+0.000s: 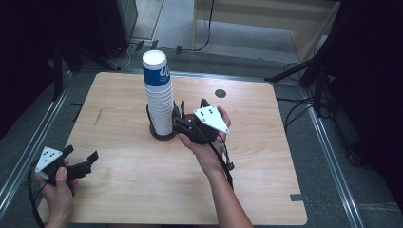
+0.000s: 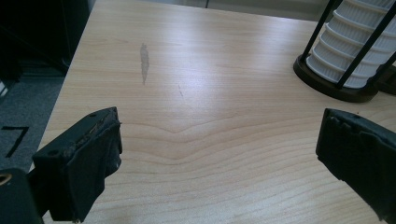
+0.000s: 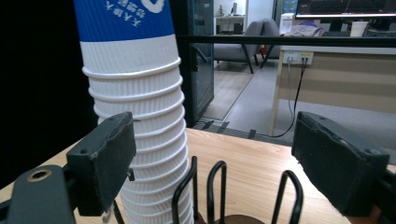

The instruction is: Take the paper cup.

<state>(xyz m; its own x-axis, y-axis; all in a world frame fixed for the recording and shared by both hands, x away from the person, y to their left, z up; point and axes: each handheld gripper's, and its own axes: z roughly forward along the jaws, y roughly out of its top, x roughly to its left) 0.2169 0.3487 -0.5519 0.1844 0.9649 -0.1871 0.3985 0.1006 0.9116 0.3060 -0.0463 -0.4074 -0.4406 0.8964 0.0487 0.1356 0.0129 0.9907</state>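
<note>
Standing upside down in a dark round holder with black wire loops (image 1: 161, 134), the tall stack of ribbed white paper cups topped by a blue-banded cup (image 1: 157, 92) sits near the middle of the table, so the loops keep the leaning column from toppling. The right gripper (image 1: 181, 114) hovers just beside the stack's lower part, jaws spread wide and holding nothing, probably lining up to take a cup. The left gripper (image 1: 81, 157) waits well apart at the near left corner, jaws spread too, likely kept clear of the work. Underneath lies a pale wood-grain tabletop (image 1: 247, 156) with a grey scuff (image 2: 144, 60); beyond are grey carpet, cables and a beige desk (image 3: 336, 88).
</note>
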